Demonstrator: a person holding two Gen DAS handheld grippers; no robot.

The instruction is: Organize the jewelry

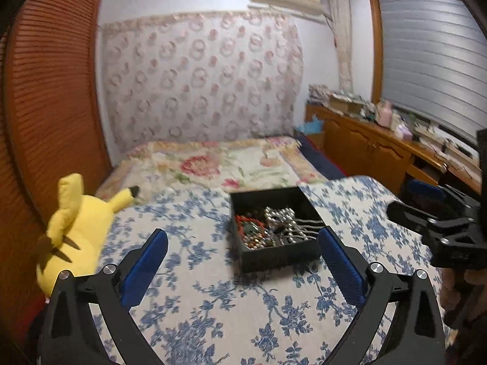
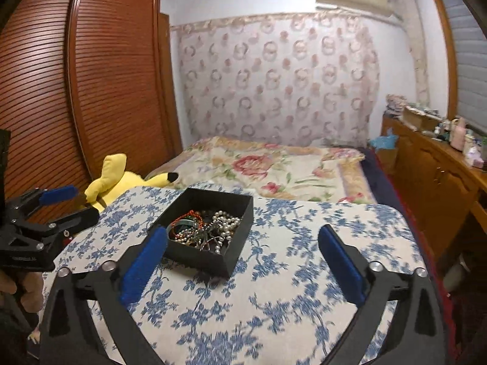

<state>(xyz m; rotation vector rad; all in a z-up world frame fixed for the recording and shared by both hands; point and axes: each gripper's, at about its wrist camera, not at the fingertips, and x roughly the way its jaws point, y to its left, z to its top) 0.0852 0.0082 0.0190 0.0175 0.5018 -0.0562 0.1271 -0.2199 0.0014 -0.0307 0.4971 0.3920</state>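
A black open box (image 1: 274, 257) sits on a table with a blue floral cloth (image 1: 213, 304). It holds tangled jewelry (image 1: 271, 228): pearl strands, red cord, green beads. My left gripper (image 1: 243, 240) is open and empty, just in front of the box. In the right wrist view the box (image 2: 201, 258) with the jewelry (image 2: 207, 228) lies ahead and left. My right gripper (image 2: 242, 237) is open and empty, above the cloth (image 2: 289, 289). Each gripper shows at the edge of the other's view: the right one (image 1: 438, 228), the left one (image 2: 48, 210).
A yellow plush toy (image 1: 76, 222) lies at the table's left edge. A bed with a floral cover (image 1: 213, 164) stands behind the table. A wooden wardrobe (image 2: 76, 91) is on the left, a cluttered wooden cabinet (image 1: 380, 140) on the right.
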